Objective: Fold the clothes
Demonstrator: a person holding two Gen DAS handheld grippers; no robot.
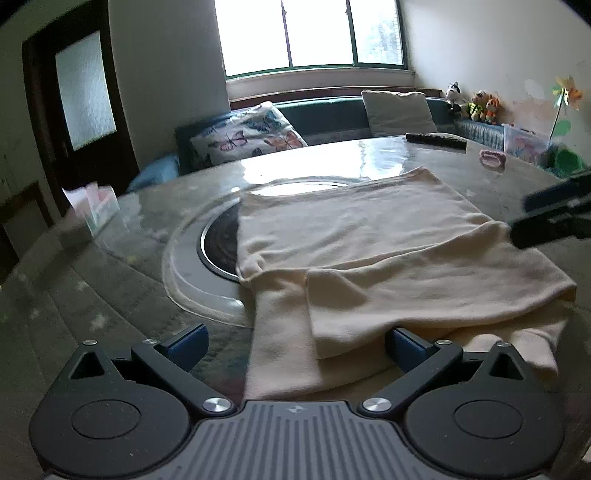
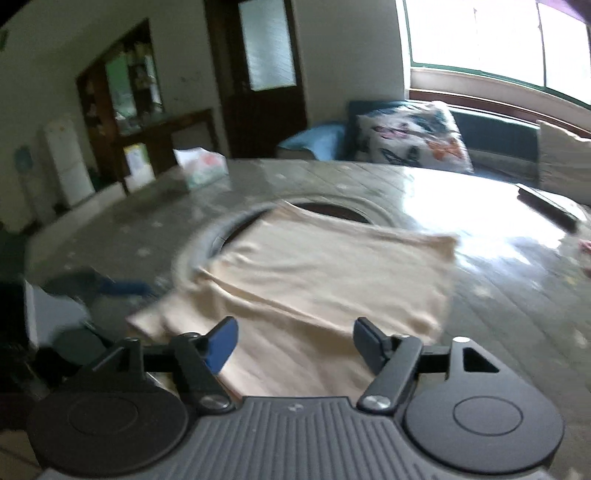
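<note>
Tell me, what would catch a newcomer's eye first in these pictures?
A cream garment lies partly folded across the middle of a round glossy table, over a dark round inset. In the foreground, the left gripper and the right gripper both stand open with blue pads over the cloth's near edge. Behind the table, a butterfly-print cushion sits on a bench under a bright window.
</note>
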